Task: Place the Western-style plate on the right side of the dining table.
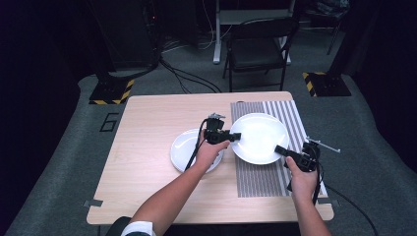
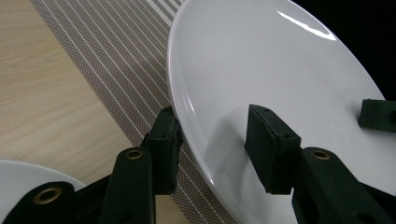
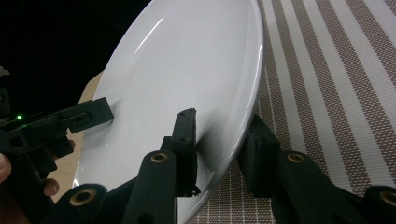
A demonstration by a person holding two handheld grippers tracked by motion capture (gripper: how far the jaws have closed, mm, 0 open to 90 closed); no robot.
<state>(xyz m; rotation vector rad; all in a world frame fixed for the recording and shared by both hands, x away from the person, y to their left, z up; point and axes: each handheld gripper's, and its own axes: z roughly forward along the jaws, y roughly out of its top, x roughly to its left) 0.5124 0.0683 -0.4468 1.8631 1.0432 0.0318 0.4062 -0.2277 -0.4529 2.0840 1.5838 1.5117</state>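
Together, left gripper [image 1: 235, 136] and right gripper [image 1: 281, 150] clamp plate [image 1: 259, 137].

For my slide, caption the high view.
Both claws, left and right, grip one plate above the mat.

Left gripper [image 2: 217, 140] straddling the near rim of a large white plate [image 2: 275, 74], one jaw under the rim, the other on the plate's upper face. Striped placemat [image 2: 116, 60] beneath and left of the plate. Second plate [image 2: 18, 175] at bottom left. Right gripper's tip [image 2: 377, 114] on the plate's far edge.
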